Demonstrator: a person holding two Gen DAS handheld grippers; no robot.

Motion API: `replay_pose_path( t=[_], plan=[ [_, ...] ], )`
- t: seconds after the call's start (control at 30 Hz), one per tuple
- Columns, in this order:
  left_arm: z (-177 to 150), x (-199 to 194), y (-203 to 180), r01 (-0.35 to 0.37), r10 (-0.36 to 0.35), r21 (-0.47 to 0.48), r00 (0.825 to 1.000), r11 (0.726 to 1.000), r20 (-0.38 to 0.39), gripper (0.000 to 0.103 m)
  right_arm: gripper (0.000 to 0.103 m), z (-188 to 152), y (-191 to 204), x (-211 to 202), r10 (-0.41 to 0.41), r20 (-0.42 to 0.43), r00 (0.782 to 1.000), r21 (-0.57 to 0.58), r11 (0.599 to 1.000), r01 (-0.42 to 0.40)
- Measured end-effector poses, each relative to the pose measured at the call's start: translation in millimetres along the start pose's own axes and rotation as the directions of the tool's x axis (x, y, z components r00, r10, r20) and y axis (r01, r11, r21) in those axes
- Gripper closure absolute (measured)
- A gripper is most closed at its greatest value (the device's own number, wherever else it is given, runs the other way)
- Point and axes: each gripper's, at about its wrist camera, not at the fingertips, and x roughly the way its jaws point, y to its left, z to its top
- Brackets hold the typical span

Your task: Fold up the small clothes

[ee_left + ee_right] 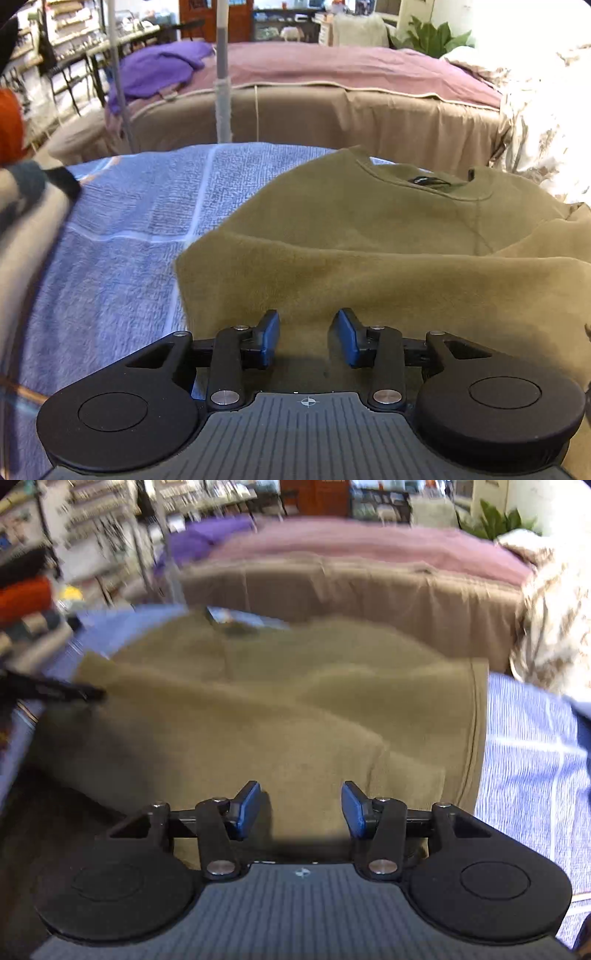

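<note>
An olive-green sweatshirt (369, 236) lies on a blue towel-covered surface (140, 229), its collar with a black label at the far side and its near part folded over. My left gripper (304, 338) is open and empty, its blue pads just above the sweatshirt's near left edge. In the right wrist view the same sweatshirt (258, 709) looks blurred, with its hem running along the right side. My right gripper (300, 808) is open and empty over the sweatshirt's near edge. The other gripper's black tip (55, 692) shows at the sweatshirt's left edge.
A bed with a brown skirt (369, 118) and mauve cover (332, 66) stands beyond the surface, a purple blanket (159, 70) on it. A grey pole (223, 92) rises behind the surface. Folded clothes (26, 598) sit at the left. A floral cloth (546, 110) hangs at right.
</note>
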Motion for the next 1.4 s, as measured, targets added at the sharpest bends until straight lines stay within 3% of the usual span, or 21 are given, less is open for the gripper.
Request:
replay_pose_path(
  t=[0.03, 0.17, 0.23, 0.27, 0.33, 0.37, 0.47, 0.5, 0.6, 0.7, 0.77, 0.83, 0.93, 1.07, 1.2, 1.3, 1.4],
  plan=[
    [2, 3, 0, 0.002, -0.002, 0.023, 1.0, 1.0, -0.001, 0.007, 0.061, -2, -3, 13, -0.028, -0.026, 0.999, 0.003, 1.0, 0.028],
    [0, 12, -8, -0.019, 0.017, 0.148, 1.0, 0.989, 0.015, 0.001, 0.06, -2, 0, 24, -0.056, -0.01, 0.998, 0.027, 0.998, 0.056],
    [3, 4, -9, -0.019, 0.018, 0.129, 1.0, 0.991, 0.013, 0.0, 0.059, 1, 4, 12, -0.079, -0.009, 0.997, 0.032, 0.996, 0.079],
    [5, -2, -7, -0.016, 0.014, 0.109, 1.0, 0.994, 0.016, 0.0, 0.057, -1, 6, -3, -0.094, 0.023, 0.995, 0.037, 0.995, 0.093],
    [1, -24, -8, -0.029, 0.024, 0.069, 0.997, 0.997, 0.071, 0.0, 0.023, -7, 11, -29, -0.131, 0.096, 0.987, 0.031, 0.991, 0.129],
    [-6, -37, -10, -0.033, 0.027, 0.056, 0.993, 0.998, 0.112, 0.0, 0.017, -9, 11, -34, -0.158, 0.105, 0.982, 0.039, 0.987, 0.155],
    [-28, -56, -17, -0.009, -0.001, 0.071, 0.99, 0.997, 0.139, 0.0, 0.026, -26, 8, -23, -0.157, 0.02, 0.987, 0.039, 0.987, 0.156],
    [-36, -55, -21, -0.019, 0.009, 0.091, 0.993, 0.996, 0.114, 0.0, 0.025, -32, 8, -12, -0.163, -0.019, 0.986, 0.023, 0.986, 0.163],
    [-59, -40, -33, -0.082, 0.062, 0.193, 0.992, 0.978, 0.108, 0.0, 0.015, -40, 6, 1, -0.188, -0.013, 0.982, 0.051, 0.981, 0.188],
    [-62, -25, -40, -0.106, 0.077, 0.288, 0.991, 0.952, 0.109, 0.0, 0.018, -28, 3, -2, -0.183, -0.046, 0.982, 0.099, 0.977, 0.187],
    [-52, -26, -35, -0.082, 0.06, 0.276, 0.994, 0.958, 0.087, 0.0, 0.023, -23, 5, -22, -0.2, -0.03, 0.979, 0.112, 0.973, 0.202],
    [-45, -44, -26, -0.069, 0.049, 0.224, 0.994, 0.972, 0.094, 0.0, 0.011, -24, 5, -54, -0.186, 0.013, 0.982, 0.133, 0.974, 0.183],
    [-54, -97, -2, 0.031, -0.043, 0.093, 0.991, 0.995, 0.128, 0.0, 0.008, -46, -3, -111, -0.1, 0.059, 0.993, 0.21, 0.974, 0.085],
    [-119, -168, 24, 0.101, -0.095, -0.04, 0.987, 0.994, 0.13, 0.0, 0.006, -104, -20, -171, -0.025, 0.044, 0.999, 0.256, 0.967, 0.013],
    [-211, -222, 23, 0.068, -0.058, -0.129, 0.995, 0.989, 0.076, 0.0, 0.012, -179, -37, -202, -0.007, -0.039, 0.999, 0.34, 0.94, 0.02],
    [-269, -246, 21, 0.054, -0.055, -0.28, 0.998, 0.959, 0.004, 0.0, 0.02, -221, -41, -216, 0.038, -0.093, 0.995, 0.389, 0.921, 0.001],
    [-310, -263, 9, 0.006, -0.011, -0.283, 1.0, 0.959, -0.015, 0.0, 0.02, -252, -38, -230, 0.09, -0.072, 0.993, 0.455, 0.889, -0.048]
  ],
)
